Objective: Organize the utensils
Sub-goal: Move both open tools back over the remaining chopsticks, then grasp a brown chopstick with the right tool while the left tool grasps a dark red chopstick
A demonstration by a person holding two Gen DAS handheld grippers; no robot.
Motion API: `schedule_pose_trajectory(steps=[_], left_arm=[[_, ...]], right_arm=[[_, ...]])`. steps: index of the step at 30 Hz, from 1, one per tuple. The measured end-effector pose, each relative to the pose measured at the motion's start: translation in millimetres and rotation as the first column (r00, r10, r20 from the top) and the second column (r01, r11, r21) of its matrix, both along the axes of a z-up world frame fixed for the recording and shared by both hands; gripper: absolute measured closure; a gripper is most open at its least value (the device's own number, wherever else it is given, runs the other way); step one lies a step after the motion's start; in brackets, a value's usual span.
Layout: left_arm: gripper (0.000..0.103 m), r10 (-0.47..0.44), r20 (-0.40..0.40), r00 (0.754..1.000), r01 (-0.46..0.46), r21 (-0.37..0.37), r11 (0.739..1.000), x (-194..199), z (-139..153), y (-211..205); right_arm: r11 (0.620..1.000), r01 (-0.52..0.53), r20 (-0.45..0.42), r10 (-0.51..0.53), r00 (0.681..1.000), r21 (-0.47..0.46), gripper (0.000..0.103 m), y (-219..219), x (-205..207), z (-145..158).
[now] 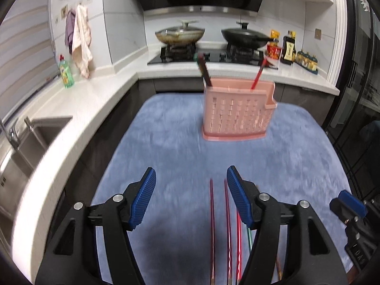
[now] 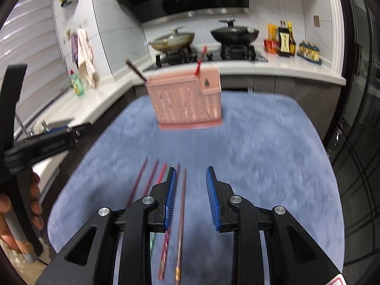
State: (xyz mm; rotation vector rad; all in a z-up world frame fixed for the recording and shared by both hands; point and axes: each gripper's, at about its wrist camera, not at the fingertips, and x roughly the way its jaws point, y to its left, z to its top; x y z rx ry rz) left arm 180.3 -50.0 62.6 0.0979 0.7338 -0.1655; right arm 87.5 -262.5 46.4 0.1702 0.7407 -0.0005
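Note:
A pink perforated utensil holder (image 1: 235, 112) stands on the blue mat (image 1: 166, 147), also in the right wrist view (image 2: 187, 102). It holds a dark chopstick (image 1: 204, 71) and a red chopstick (image 1: 258, 74). Several loose chopsticks (image 1: 212, 225) lie on the mat near me, also in the right wrist view (image 2: 181, 218). My left gripper (image 1: 191, 197) is open and empty above them. My right gripper (image 2: 191, 199) is open, with a brown chopstick lying on the mat between its fingers.
A white counter with a sink (image 1: 30, 142) runs along the left. A green soap bottle (image 1: 66, 72) and hanging cloths (image 1: 80, 40) are beyond it. A stove with two pans (image 1: 180, 34) and sauce bottles (image 1: 288, 47) stand behind the mat.

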Motion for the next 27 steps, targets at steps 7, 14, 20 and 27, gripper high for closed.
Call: schedule_pose_trajectory(steps=[7,14,20,27], left_arm=[[0.044,0.009,-0.077,0.997,-0.009,-0.002,1.000,-22,-45,11],[0.044,0.014,-0.136,0.991,-0.014,-0.002,1.000,-41,-77,20],[0.044,0.010,-0.165,0.986,-0.012,-0.014,1.000,-54,-94,26],[0.044,-0.001,-0.213,0.977,-0.010,-0.054,0.998,-64,-110,30]], right_arm=[[1.000,0.003,-0.105,0.000,0.994,0.028,0.078,7,-26,-45],[0.999,-0.008,-0.167,0.014,0.986,0.039,0.078,17,-43,-75],[0.999,-0.024,-0.192,0.033,0.981,0.046,0.078,26,-53,-90],[0.998,-0.041,-0.217,0.050,0.975,0.042,0.078,37,-61,-103]])
